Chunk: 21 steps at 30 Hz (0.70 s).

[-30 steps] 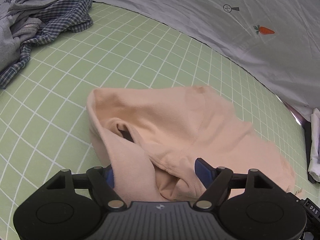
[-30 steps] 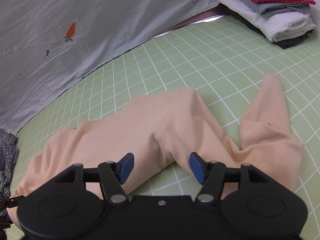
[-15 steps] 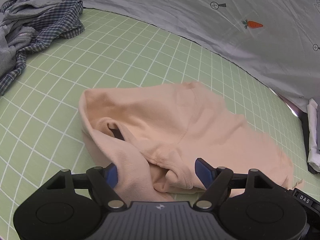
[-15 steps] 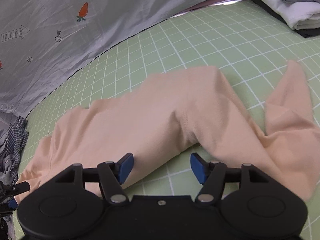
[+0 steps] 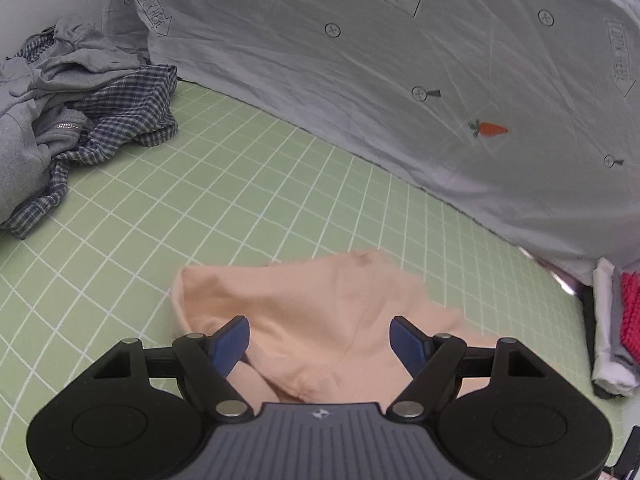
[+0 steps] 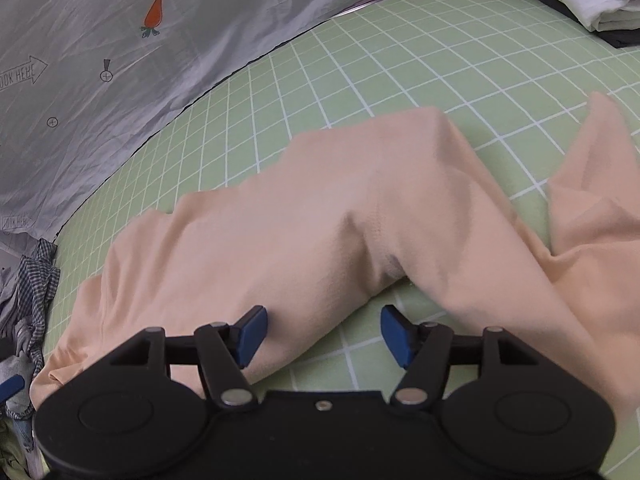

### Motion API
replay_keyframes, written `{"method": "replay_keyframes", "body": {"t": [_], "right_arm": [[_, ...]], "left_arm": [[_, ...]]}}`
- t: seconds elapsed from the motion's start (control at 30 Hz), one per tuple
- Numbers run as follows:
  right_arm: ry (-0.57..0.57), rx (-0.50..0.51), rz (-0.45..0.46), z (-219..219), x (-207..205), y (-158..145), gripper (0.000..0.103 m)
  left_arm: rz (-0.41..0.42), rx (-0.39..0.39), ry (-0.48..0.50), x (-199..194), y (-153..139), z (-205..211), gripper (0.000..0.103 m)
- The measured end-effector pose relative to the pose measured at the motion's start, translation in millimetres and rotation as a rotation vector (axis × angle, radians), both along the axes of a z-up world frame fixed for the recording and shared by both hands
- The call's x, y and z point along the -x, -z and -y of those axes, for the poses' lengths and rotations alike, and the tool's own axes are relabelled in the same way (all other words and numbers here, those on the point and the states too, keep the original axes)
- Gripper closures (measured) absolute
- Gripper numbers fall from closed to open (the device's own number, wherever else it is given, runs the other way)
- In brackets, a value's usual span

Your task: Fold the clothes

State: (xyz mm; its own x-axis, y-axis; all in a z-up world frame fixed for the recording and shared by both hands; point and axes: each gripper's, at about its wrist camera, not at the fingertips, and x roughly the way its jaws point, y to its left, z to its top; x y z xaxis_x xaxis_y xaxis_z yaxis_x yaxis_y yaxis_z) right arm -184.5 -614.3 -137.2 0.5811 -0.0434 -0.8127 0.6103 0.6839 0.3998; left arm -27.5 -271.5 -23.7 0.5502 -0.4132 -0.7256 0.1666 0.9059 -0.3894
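Both wrist cams look steeply down past own tongs, close over green grid mat [image 5: 248,184]. Shared: peach garment [image 6: 320,216], grey backdrop sheet [image 5: 360,80] at 12 o'clock.

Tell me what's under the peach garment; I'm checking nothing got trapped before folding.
Only the green grid mat shows around and below the peach garment. Whatever lies beneath its spread cloth is covered and can't be seen.

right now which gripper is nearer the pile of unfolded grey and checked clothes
Left. The left gripper hangs over the peach garment's end nearest the pile; the right gripper is over the garment's other half.
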Motion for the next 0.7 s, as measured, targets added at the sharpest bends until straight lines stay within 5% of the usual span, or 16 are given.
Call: {"method": "replay_keyframes", "body": {"t": [0.4, 0.5, 0.63, 0.7], "right_arm": [[0.019, -0.019, 0.013, 5, 0, 0, 0.039], [0.034, -0.035, 0.027, 10, -2, 1, 0.041], [0.016, -0.040, 0.053, 11, -4, 1, 0.085], [0.014, -0.022, 0.091, 10, 1, -4, 0.097]], "left_arm": [[-0.251, -0.011, 0.124, -5, 71, 34, 0.027], [-0.279, -0.037, 0.153, -6, 87, 42, 0.051], [-0.283, -0.015, 0.157, -5, 90, 42, 0.074], [-0.284, 0.011, 0.159, -4, 88, 38, 0.080]]}}
